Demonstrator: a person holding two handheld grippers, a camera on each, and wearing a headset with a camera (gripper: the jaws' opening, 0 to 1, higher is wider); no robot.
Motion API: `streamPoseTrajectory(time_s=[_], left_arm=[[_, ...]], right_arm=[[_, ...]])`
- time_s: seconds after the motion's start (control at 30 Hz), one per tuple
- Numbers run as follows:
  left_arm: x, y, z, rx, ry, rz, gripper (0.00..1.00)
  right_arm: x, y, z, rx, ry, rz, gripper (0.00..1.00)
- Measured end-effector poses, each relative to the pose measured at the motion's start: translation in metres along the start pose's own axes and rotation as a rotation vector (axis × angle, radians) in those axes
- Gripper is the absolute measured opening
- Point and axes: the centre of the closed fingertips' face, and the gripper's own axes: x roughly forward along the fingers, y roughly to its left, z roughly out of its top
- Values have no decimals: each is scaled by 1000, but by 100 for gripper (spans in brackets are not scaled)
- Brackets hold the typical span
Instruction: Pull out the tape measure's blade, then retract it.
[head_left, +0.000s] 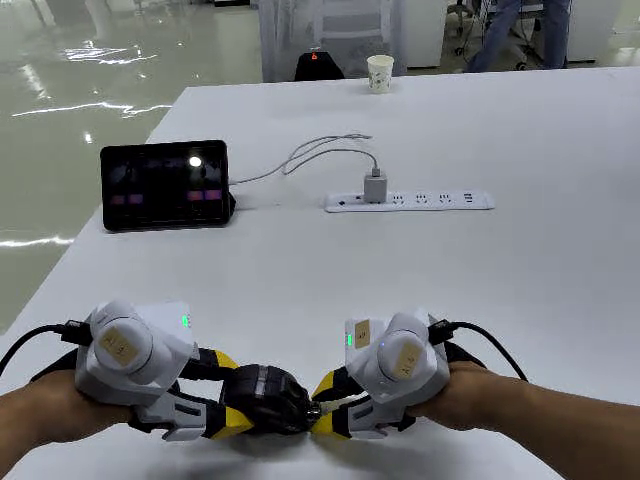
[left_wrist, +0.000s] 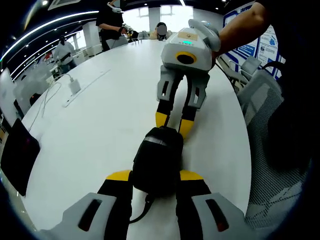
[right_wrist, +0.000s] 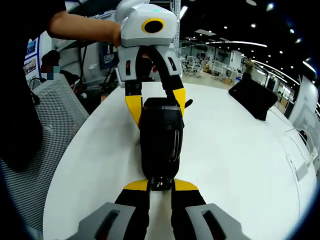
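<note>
A black tape measure (head_left: 266, 398) lies on the white table (head_left: 400, 280) near its front edge. My left gripper (head_left: 228, 392) is shut on its case, one yellow-tipped finger on each side; in the left gripper view the case (left_wrist: 159, 157) sits between my jaws (left_wrist: 156, 175). My right gripper (head_left: 322, 405) meets the case from the right. In the right gripper view its fingertips (right_wrist: 157, 185) are closed on the blade's end tab at the mouth of the tape measure (right_wrist: 160, 137). Hardly any blade shows. The right gripper (left_wrist: 172, 122) faces my left one, and the left gripper (right_wrist: 155, 102) faces my right one.
A dark tablet (head_left: 165, 185) stands at the left. A white power strip (head_left: 410, 200) with a charger (head_left: 374, 186) and cable lies mid-table. A paper cup (head_left: 380, 72) stands at the far edge. A mesh chair (right_wrist: 45, 130) is beside the table. People stand in the background.
</note>
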Motion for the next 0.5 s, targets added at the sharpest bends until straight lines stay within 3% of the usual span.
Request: streamPoseTrajectory(time_s=[0.5], left_arm=[[0,1,-2,45,28,-41,24]], right_arm=[[0,0,0,-30,2,18,10]])
